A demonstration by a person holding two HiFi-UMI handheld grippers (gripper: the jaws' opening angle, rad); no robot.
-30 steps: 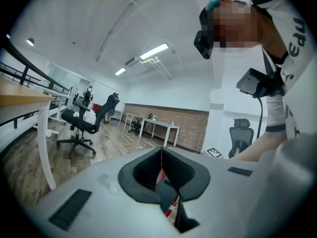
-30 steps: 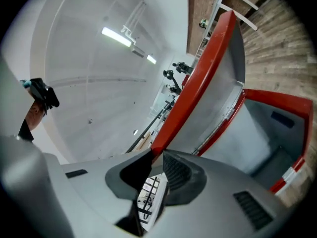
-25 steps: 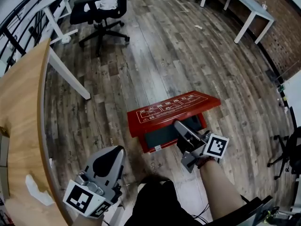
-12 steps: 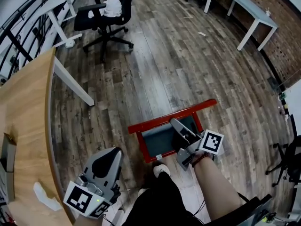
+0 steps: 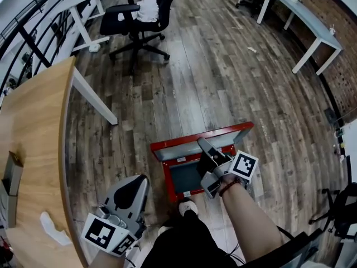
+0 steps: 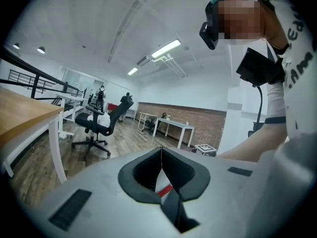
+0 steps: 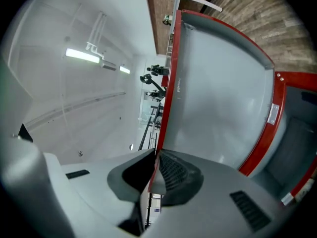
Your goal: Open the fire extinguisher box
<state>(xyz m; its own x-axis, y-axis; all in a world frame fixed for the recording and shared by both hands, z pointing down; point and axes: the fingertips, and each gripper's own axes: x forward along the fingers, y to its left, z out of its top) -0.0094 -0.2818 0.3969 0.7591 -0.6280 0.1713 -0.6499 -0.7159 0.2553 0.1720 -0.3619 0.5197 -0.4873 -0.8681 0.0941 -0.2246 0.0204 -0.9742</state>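
Red-framed, the fire extinguisher box [image 5: 167,178] sits on the plank floor [image 5: 201,77] just in front of the person's feet, its grey inside showing. Its lid [image 5: 189,140] stands raised, nearly upright, along the far side of the box. The right gripper [image 5: 202,144] reaches over the box to the lid's free edge. In the right gripper view its jaws [image 7: 154,167] have just been closing, and the thin red rim of the lid [image 7: 218,83] is pinched between the pads. The left gripper [image 5: 135,182] hangs low at the left, apart from the box and beside the wooden worktop [image 5: 33,133]. Its jaws [image 6: 161,167] are pressed together with nothing between them. A black office chair [image 5: 139,21] stands well behind.
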